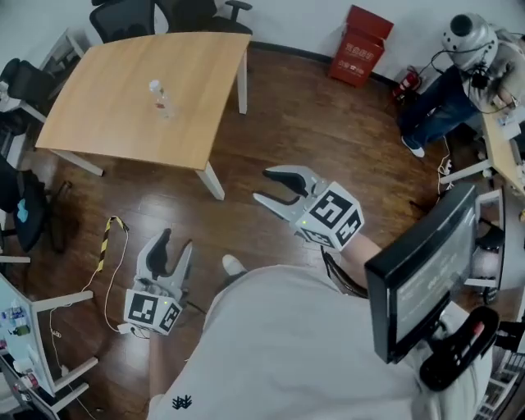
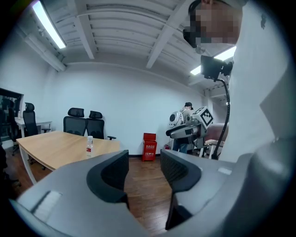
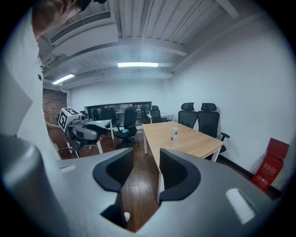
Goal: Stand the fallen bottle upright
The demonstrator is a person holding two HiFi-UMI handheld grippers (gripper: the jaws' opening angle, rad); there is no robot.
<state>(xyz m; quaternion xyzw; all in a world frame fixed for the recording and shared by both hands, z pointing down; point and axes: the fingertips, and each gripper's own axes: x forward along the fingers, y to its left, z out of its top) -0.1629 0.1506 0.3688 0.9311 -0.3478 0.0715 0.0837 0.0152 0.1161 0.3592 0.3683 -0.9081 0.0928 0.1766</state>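
Observation:
A small clear bottle (image 1: 160, 98) with a white cap stands upright on the light wooden table (image 1: 98, 123) at the upper left of the head view. It also shows in the left gripper view as the bottle (image 2: 89, 146) and in the right gripper view as the bottle (image 3: 174, 138), far beyond the jaws. My left gripper (image 1: 176, 239) hangs over the wooden floor, well short of the table, jaws apart and empty (image 2: 144, 159). My right gripper (image 1: 261, 185) is held higher near the table's corner, open with nothing between its fingers (image 3: 145, 157).
Black office chairs (image 1: 123, 16) stand behind the table. A red box (image 1: 359, 45) sits by the far wall. A monitor on an arm (image 1: 426, 271) is close at my right, a cable with striped tape (image 1: 107, 246) lies on the floor, and a desk (image 1: 33, 344) is at the left.

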